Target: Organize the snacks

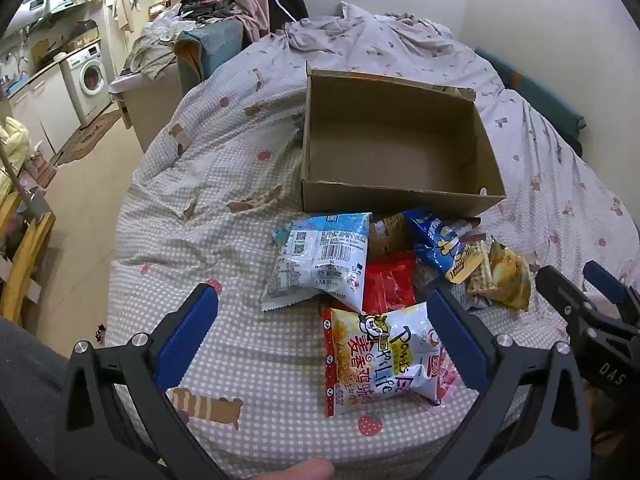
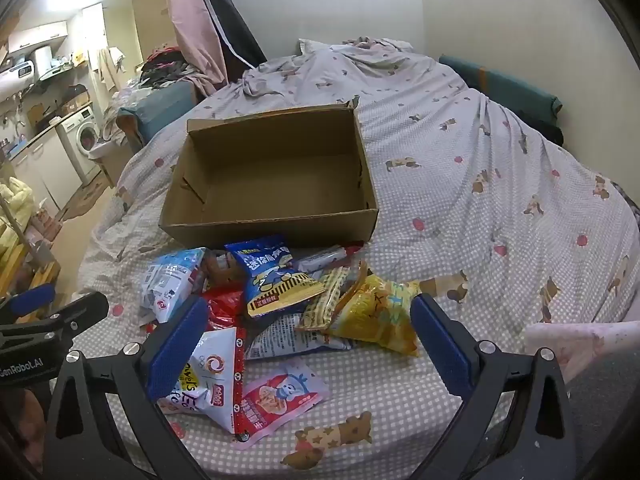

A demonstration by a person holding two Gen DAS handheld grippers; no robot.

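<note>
hovering: both grippers hang over the snack pile on the bed, angled down, nothing held
left gripper [image 1: 322, 320]: jaws spread wide. the white noodle-snack bag [image 1: 384, 360] lies on the sheet between the blue pads, w/ the right pad right at the bag's edge; can't tell if it touches
right gripper [image 2: 304, 332]: jaws wide apart too, nothing clamped. under the gap lie a grey-white packet [image 2: 288, 336] and part of the yellow bag [image 2: 376, 316]
cardboard box [image 1: 400, 196]: open top, sits on the bed just behind the pile, inside bare afaict
snack pile: light blue/white bag [image 1: 320, 256] w/ barcode side up, red packet [image 1: 388, 280] partly under it, dark blue bag [image 2: 272, 280] leaning toward the box, yellow bag on the right side, small pink packet [image 2: 280, 396] nearest the right cam
striped wafer packs [image 2: 328, 300]: tucked btw the dark blue bag and the yellow one
bedsheet [image 2: 460, 200]: checked, w/ bear + strawberry print, rumpled toward the far end
bg: washing machine [image 1: 90, 76] off left, clothes heaped [image 1: 208, 4] past the bed
</note>
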